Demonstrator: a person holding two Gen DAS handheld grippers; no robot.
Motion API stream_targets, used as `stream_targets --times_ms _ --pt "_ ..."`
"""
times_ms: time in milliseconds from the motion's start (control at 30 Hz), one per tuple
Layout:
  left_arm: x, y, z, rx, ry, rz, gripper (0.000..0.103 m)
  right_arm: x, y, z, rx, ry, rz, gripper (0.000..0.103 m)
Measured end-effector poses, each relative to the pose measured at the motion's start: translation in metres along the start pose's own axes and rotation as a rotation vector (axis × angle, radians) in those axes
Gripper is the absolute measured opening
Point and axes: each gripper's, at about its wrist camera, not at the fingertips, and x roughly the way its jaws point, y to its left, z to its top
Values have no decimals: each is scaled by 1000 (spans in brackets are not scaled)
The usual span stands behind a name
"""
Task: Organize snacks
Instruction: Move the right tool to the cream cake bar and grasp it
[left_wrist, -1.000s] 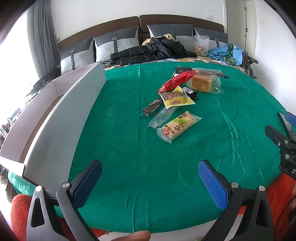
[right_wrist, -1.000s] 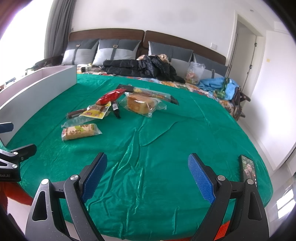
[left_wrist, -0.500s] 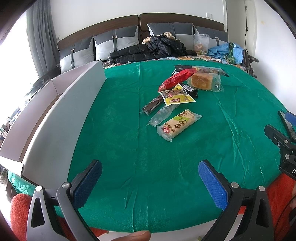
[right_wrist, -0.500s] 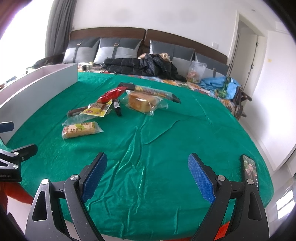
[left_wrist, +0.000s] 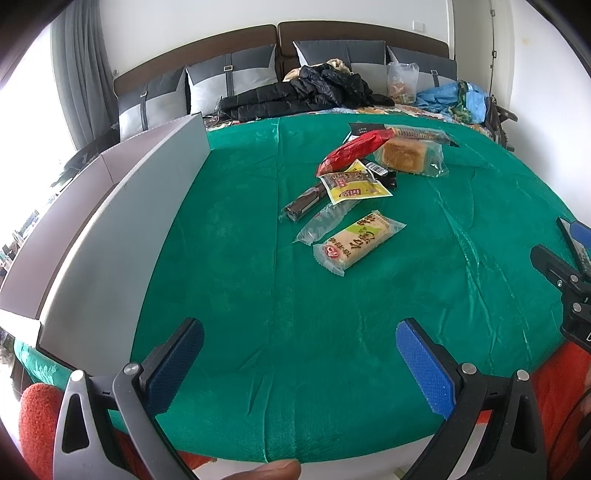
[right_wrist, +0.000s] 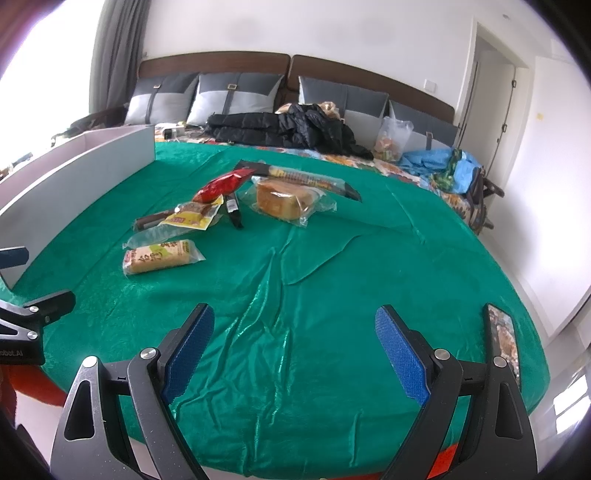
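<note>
Several snack packs lie in a loose pile on the green cloth (left_wrist: 258, 295). Nearest is a tan bar in clear wrap (left_wrist: 356, 242) (right_wrist: 160, 255). Behind it lie a clear pack (left_wrist: 325, 221), a dark bar (left_wrist: 301, 203), a yellow pack (left_wrist: 354, 182) (right_wrist: 192, 216), a red bag (left_wrist: 354, 149) (right_wrist: 221, 186), a wrapped cake (left_wrist: 404, 157) (right_wrist: 284, 199) and a long biscuit pack (right_wrist: 306, 179). My left gripper (left_wrist: 299, 363) is open and empty near the front edge. My right gripper (right_wrist: 293, 350) is open and empty, well short of the snacks.
A long white open box (left_wrist: 107, 229) (right_wrist: 74, 173) stands along the cloth's left side. A phone (right_wrist: 502, 339) lies at the right edge. Pillows, a black jacket (left_wrist: 306, 92) and bags sit on the bed behind.
Both grippers have eased slightly forward toward the snacks. Both stay open and nothing on the cloth has moved.
</note>
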Motion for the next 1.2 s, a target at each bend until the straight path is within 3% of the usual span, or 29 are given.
stream_targets --times_ms 433,567,900,1200 --pt "7 6 1 -14 28 4 103 6 -3 -1 11 20 6 91" --pt "26 20 1 -65 87 -2 103 8 -5 -3 23 39 13 91" --pt "60 42 0 -121 181 -11 103 42 -19 -21 102 223 56 91" --pt "94 47 19 -87 228 -24 103 54 -17 -33 97 302 59 91"
